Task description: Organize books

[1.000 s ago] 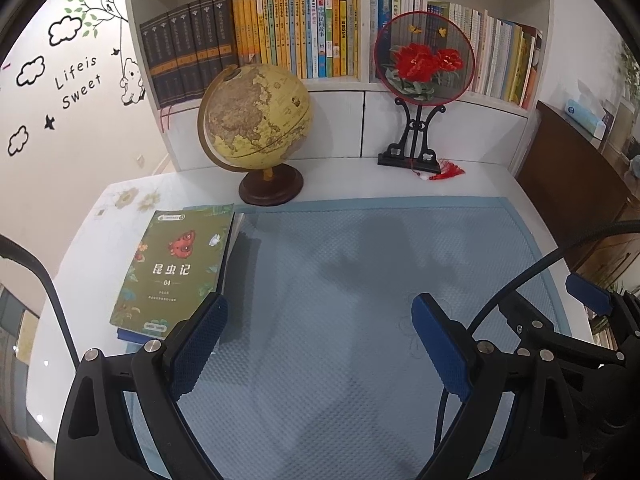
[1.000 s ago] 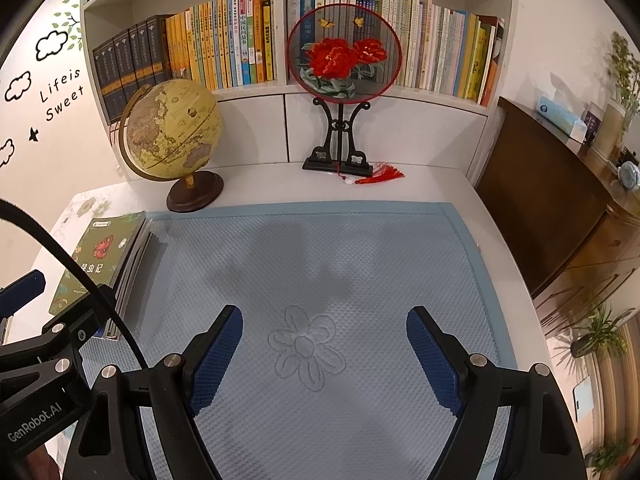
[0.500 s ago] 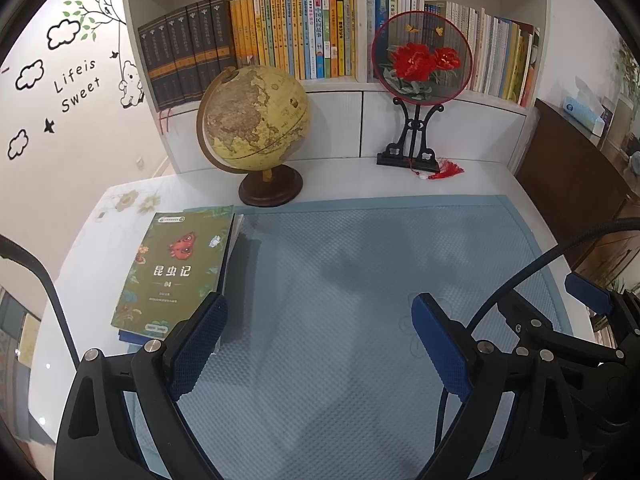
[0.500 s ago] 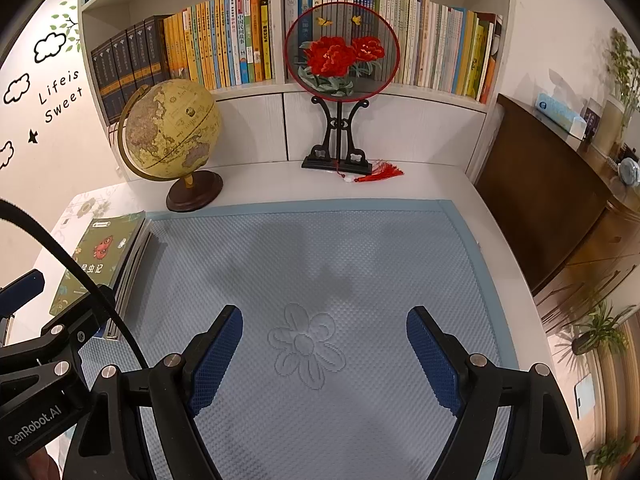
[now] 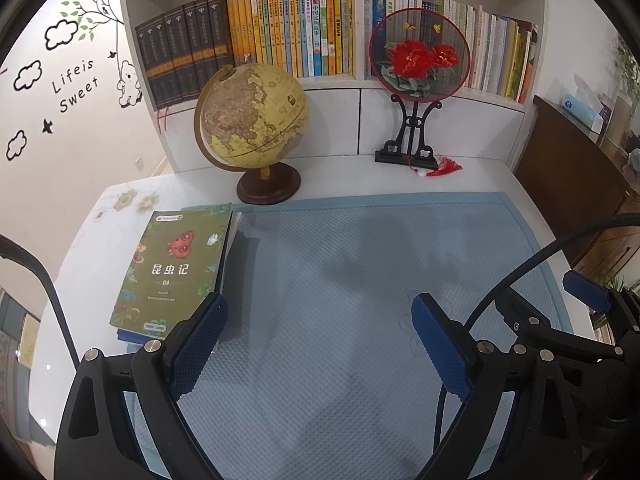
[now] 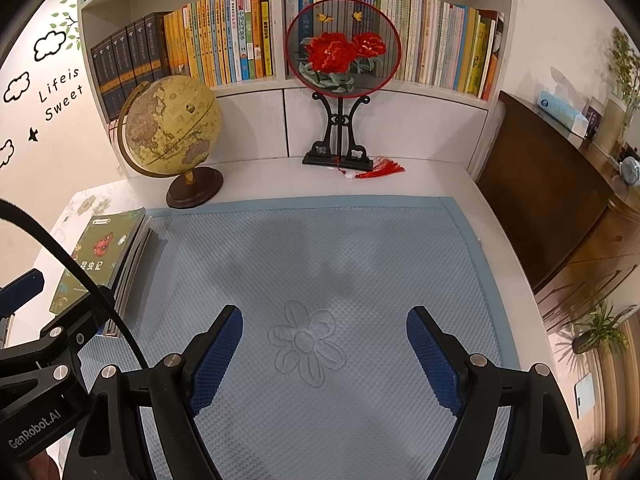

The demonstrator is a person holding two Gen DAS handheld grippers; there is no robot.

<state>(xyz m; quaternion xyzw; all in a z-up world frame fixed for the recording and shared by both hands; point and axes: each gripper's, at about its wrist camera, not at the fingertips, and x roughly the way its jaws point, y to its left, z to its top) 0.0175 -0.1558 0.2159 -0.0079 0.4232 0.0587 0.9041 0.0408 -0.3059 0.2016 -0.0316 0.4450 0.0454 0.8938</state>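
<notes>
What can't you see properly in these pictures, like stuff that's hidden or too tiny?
- Books under the green insect book: both views, top cover hides them; number unclear.
- Shelf book spines: titles too small, both views.
- Books behind the round embroidered fan: dimmed by its screen.
- Globe far side: hidden.
- Top shelf: cut off by the frame.

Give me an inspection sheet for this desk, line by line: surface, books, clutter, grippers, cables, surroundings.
Surface: white desk with a blue mat; mat centre bare.
Job's things: book stack lying flat at the mat's left edge, green book on top; shelf books upright.
Clutter: globe and fan ornament at the desk's back.
Grippers: left gripper and right gripper open, empty, above the mat.
Cables: black cable crosses the left view.
Surroundings: wooden cabinet at right; wall stickers at left.
</notes>
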